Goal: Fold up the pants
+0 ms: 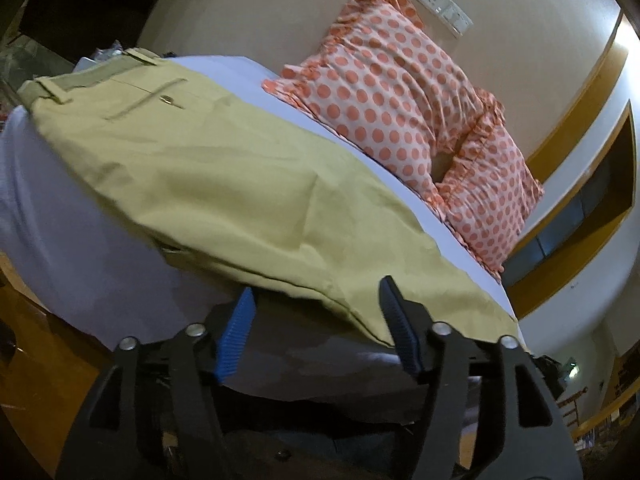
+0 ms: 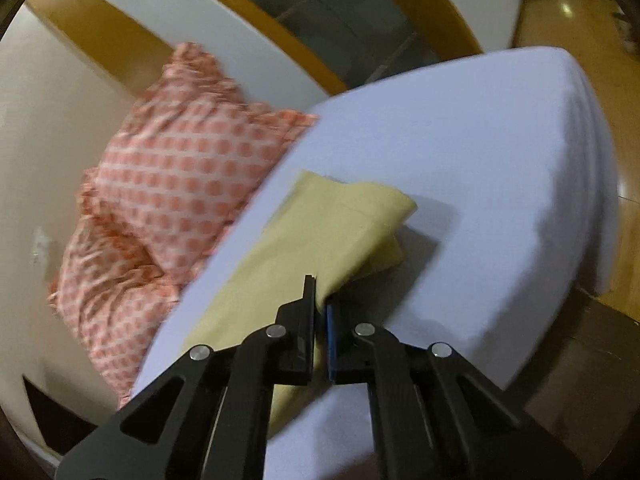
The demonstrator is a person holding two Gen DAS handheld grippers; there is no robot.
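Observation:
Khaki pants (image 1: 208, 168) lie flat on a bed with a pale lavender sheet (image 1: 72, 216), waistband and back pocket at the far left. My left gripper (image 1: 316, 300) is open, its blue-padded fingers (image 1: 236, 336) standing just before the near edge of the pants, not holding them. In the right wrist view the leg end of the pants (image 2: 320, 232) is lifted off the sheet (image 2: 480, 168) with its hem drooping. My right gripper (image 2: 320, 300) is shut on the pants leg edge.
Two orange polka-dot pillows (image 1: 400, 92) lean against the cream wall at the bed's head; they also show in the right wrist view (image 2: 168, 184). A wall socket plate (image 1: 442, 8) is above them. The mattress corner (image 2: 580, 152) drops to a wooden floor (image 2: 568, 32).

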